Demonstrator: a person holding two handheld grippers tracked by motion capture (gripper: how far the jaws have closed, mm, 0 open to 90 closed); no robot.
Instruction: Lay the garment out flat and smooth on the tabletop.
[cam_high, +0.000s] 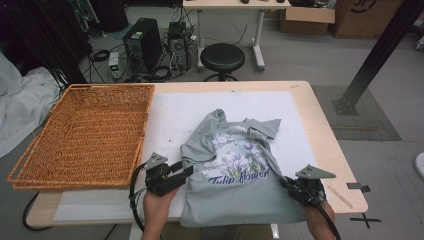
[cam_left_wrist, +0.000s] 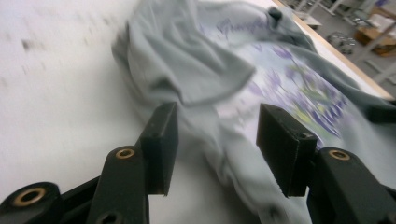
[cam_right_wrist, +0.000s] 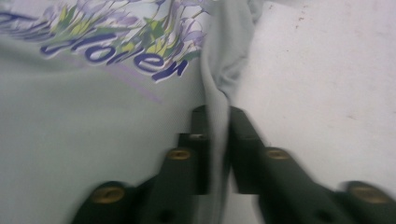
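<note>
**Both edges of the tee, one gripped, one still to catch**

At the near middle of the worktop (cam_high: 320, 135) lies the grey T-shirt (cam_high: 235, 190), print side up, its hem hanging over the near edge and its sleeves and collar rumpled at the far end. The right hand-held gripper (cam_high: 295, 187) has its jaws pinched on the shirt's right side edge, a ridge of cloth standing between them. The left hand-held gripper (cam_high: 184, 171) stands with jaws apart at the left edge, a fold lying between them but not yet clamped.

To do this well, I judge the left one should close on the full edge, both layers, level with the right, so the cloth lifts evenly. The wicker basket (cam_high: 85, 135) waits empty at the far left.

The left gripper view is blurred; how many layers each jaw pair meets cannot be told, and the hanging hem is hidden.
</note>
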